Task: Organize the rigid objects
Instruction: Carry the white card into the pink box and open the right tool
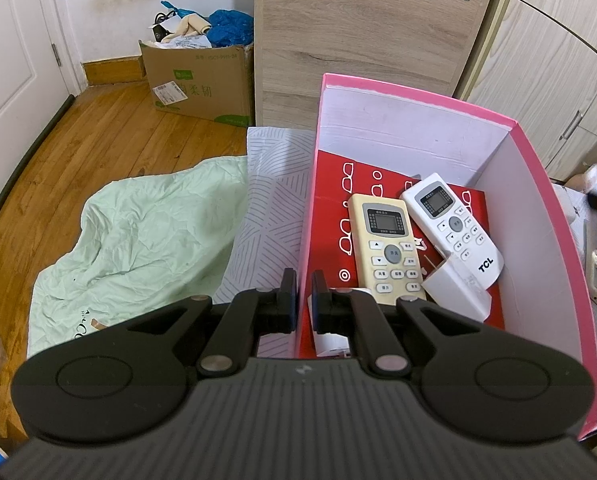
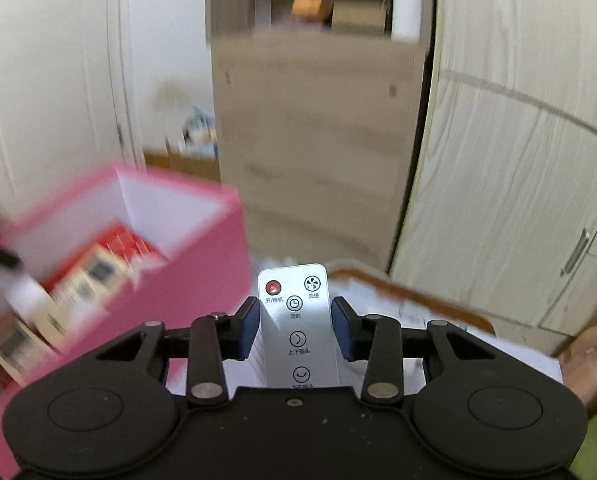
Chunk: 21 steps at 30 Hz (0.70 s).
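Bedroom blur, silver fan remote (image 2: 296,320) between right hand-held gripper (image 2: 296,322) pads

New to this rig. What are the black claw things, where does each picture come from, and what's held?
There is no robot here: a person carries a two-finger gripper in each hand, each with a fisheye camera looking along its fingers.

The left wrist view shows the left gripper shut on the near wall of a pink box, apparently steadying it. Inside lie a cream remote and a white TCL remote. The box sits on bedding, beside a green blanket.

The right wrist view is blurred, except for the right gripper with a slim white fan remote between its pads. Whether the pads press on it is unclear. The box is to its left.
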Each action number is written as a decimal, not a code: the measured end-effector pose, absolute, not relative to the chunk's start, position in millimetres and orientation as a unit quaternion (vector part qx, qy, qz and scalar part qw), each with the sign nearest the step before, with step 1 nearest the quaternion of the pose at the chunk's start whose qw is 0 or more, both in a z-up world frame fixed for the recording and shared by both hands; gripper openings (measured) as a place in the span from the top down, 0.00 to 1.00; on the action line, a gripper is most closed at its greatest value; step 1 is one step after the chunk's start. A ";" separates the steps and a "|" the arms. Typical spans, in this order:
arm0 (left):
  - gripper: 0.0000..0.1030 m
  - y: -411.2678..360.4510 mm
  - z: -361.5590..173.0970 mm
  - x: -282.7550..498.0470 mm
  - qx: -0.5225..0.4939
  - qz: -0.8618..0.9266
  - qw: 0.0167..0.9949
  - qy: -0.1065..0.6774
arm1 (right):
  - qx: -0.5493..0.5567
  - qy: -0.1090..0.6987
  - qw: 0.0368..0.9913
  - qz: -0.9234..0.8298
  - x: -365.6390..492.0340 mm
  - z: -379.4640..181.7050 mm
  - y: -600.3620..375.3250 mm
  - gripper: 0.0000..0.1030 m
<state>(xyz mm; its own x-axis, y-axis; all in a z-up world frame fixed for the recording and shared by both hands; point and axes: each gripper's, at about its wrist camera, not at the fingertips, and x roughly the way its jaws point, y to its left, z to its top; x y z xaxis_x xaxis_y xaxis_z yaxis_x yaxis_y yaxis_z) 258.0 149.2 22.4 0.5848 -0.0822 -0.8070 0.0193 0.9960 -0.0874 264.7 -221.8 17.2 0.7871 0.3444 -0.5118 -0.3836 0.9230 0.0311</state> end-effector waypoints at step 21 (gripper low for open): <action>0.94 150.2 22.9 257.3 -0.037 -0.030 0.890 0.454 | 0.018 0.398 0.822 0.407 238.7 -0.5 -81.3 0.57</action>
